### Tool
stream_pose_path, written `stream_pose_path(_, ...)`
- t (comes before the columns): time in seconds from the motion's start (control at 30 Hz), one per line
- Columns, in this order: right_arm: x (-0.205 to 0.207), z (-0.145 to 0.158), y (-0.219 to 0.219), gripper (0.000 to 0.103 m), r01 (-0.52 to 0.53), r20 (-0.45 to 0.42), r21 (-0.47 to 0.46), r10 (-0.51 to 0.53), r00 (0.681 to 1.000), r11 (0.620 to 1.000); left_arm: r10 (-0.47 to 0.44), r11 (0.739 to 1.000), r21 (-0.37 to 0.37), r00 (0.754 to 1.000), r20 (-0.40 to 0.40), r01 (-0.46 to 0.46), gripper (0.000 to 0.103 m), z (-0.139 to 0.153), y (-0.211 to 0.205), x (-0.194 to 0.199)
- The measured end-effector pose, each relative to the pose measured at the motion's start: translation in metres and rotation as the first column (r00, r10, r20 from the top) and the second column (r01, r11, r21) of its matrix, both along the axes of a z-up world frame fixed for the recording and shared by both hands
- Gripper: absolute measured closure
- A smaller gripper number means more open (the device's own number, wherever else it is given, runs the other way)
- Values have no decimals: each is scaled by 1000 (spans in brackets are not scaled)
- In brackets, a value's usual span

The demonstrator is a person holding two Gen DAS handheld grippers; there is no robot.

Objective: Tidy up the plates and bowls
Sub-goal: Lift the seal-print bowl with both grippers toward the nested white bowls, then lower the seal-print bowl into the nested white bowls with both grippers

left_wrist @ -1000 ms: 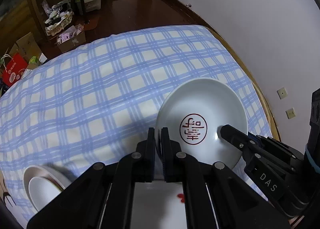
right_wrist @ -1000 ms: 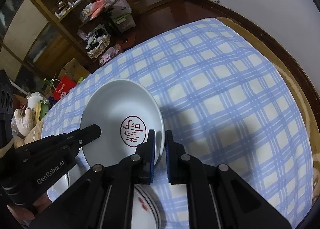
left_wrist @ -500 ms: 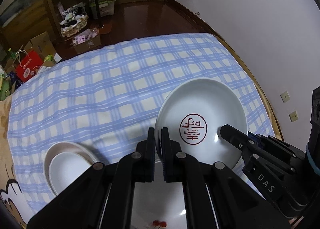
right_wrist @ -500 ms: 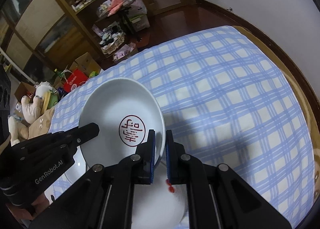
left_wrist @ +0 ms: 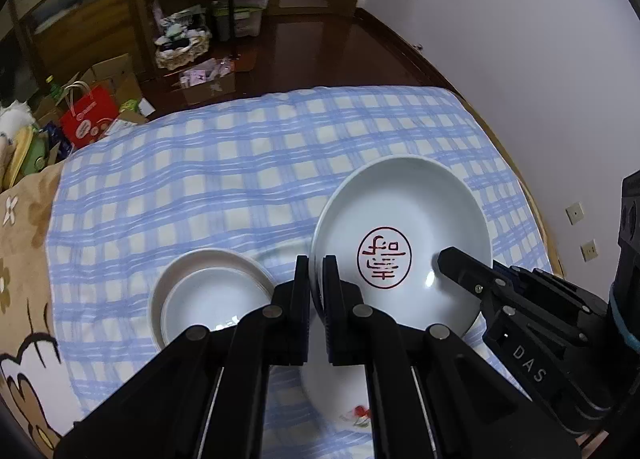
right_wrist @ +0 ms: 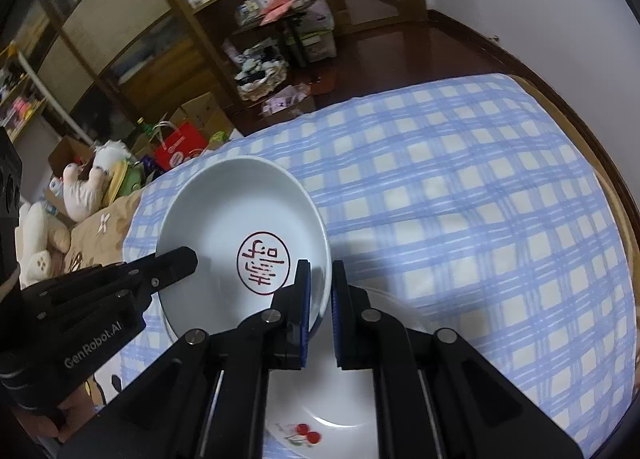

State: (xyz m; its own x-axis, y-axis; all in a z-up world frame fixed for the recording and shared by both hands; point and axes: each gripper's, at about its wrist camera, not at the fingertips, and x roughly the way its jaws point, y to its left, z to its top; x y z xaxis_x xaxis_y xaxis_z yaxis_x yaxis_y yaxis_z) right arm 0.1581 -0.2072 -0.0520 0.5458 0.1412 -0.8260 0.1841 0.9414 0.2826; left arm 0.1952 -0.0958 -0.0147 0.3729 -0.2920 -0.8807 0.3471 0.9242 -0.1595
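Both claws clamp opposite rims of the white plate with the red seal [left_wrist: 400,243]: the left claw [left_wrist: 316,287] nearly closed on its left edge, the right claw [right_wrist: 320,291] pinching the right edge. The plate hangs above the checked cloth on the bed [left_wrist: 240,163], between the stacked bowls [left_wrist: 208,295] on the left and the cherry plate [right_wrist: 320,403] below. If the two hands drift apart or tilt unevenly, the glazed rim could likely slip out and strike the cherry plate. That plate is mostly hidden behind the claws, and how many bowls are stacked is unclear.
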Motion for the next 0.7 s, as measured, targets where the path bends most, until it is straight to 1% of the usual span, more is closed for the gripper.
stream_pose_path(0.37,10,9,59,93,-82,28,-3,82,996,997,89,996,-5,996,12,-89,97,11,67,-5)
stream_pose_path(0.7,17,6,98,93,-140,32,17,139,990,990,137,991,-4,991,0,-137,96,10,110,-11)
